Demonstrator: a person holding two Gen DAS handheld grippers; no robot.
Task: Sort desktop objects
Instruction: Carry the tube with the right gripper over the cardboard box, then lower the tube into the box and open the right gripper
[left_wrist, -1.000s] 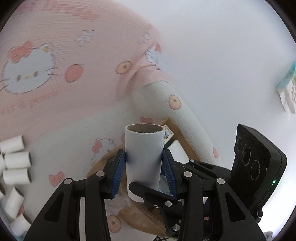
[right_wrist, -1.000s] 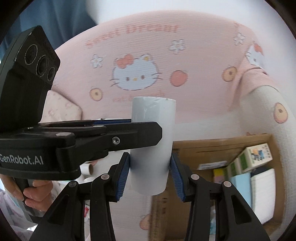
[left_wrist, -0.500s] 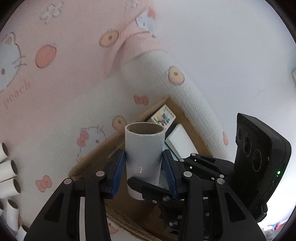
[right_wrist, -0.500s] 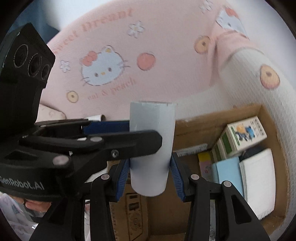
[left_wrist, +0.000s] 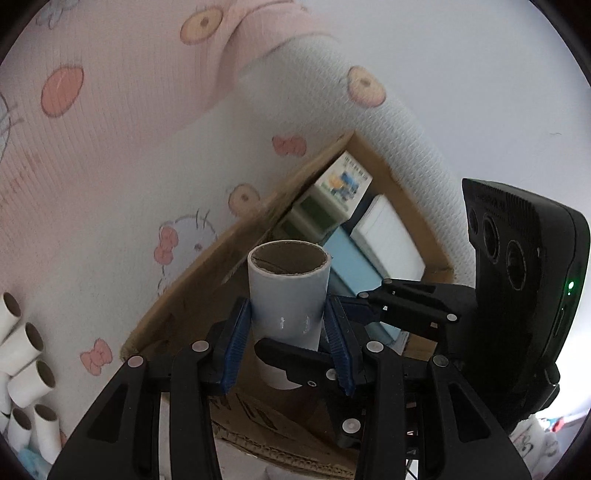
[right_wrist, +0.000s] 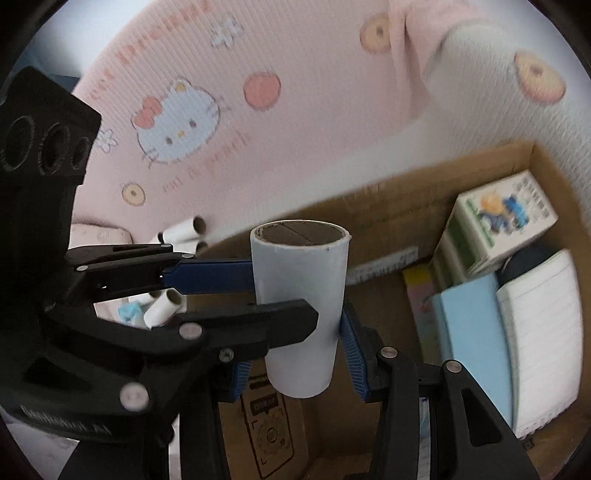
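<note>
Both grippers, left gripper (left_wrist: 288, 328) and right gripper (right_wrist: 299, 354), clamped on one cardboard tube (right_wrist: 301, 306). Held upright over open cardboard box (right_wrist: 424, 195), directly below

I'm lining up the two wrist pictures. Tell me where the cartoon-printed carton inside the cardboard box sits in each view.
Left wrist: the cartoon-printed carton lies upper centre-right, at the far end of the cardboard box, above the held paper tube.
Right wrist: the carton is at the right, in the box's far right corner, right of the tube.
Shared landmark: the light blue book beside it.
</note>
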